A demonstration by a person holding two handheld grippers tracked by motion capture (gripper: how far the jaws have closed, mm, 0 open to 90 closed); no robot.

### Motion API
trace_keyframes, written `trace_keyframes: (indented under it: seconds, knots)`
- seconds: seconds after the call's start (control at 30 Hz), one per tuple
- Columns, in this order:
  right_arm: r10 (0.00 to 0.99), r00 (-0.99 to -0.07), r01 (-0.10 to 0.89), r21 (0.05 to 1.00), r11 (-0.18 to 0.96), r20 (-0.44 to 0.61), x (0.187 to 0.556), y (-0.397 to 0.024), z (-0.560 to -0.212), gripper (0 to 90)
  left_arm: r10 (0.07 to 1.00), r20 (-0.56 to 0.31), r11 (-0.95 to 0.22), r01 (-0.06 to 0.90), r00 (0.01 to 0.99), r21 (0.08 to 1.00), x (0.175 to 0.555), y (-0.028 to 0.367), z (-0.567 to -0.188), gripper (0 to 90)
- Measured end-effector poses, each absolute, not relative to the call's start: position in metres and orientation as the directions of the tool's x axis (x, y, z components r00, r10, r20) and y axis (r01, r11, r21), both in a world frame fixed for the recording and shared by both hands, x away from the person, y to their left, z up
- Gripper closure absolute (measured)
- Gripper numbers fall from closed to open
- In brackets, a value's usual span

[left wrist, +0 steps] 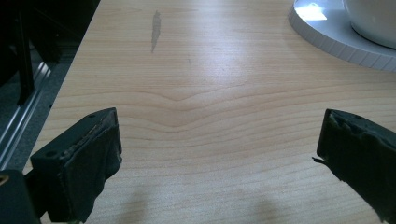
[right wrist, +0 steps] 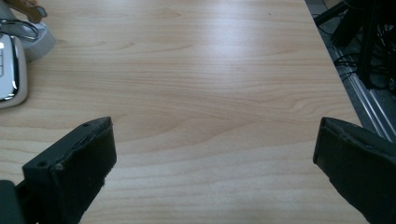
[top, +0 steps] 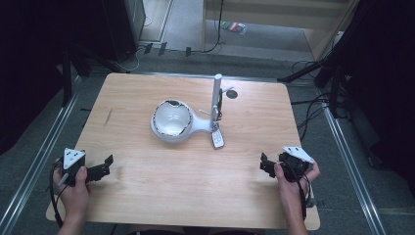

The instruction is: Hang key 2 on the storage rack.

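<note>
Both the left gripper [top: 105, 165] and right gripper [top: 265, 164] have jaws spread, empty; the white round-headed plastic desk lamp [top: 172, 120] stands well ahead between them, and an off-centre grab could topple its upright post

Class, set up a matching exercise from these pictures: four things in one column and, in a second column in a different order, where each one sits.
Things:
1. white lamp
2. key fob
3. left gripper
4. right gripper

Places:
A. near the table's right front edge
B. mid-table, round head lying flat
C. near the table's left front edge
D. beside the lamp's post

Pairs: 1-B, 2-D, 3-C, 4-A
</note>
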State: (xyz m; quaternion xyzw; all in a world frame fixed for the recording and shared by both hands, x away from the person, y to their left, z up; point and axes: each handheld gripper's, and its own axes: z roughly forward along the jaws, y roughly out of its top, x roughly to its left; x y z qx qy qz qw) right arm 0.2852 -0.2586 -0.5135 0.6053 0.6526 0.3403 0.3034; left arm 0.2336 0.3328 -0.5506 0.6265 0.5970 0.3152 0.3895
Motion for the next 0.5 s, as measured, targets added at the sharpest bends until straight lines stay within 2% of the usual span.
trace_keyframes:
  seconds: [0.5]
  knots:
    - [0.999, -0.035, 0.590, 0.807, 0.009, 0.014, 0.268, -0.286, -0.527, 0.0, 0.993, -0.074, 0.019, 0.500, 0.091, 0.866, 0.233, 0.333, -0.551, 0.1]
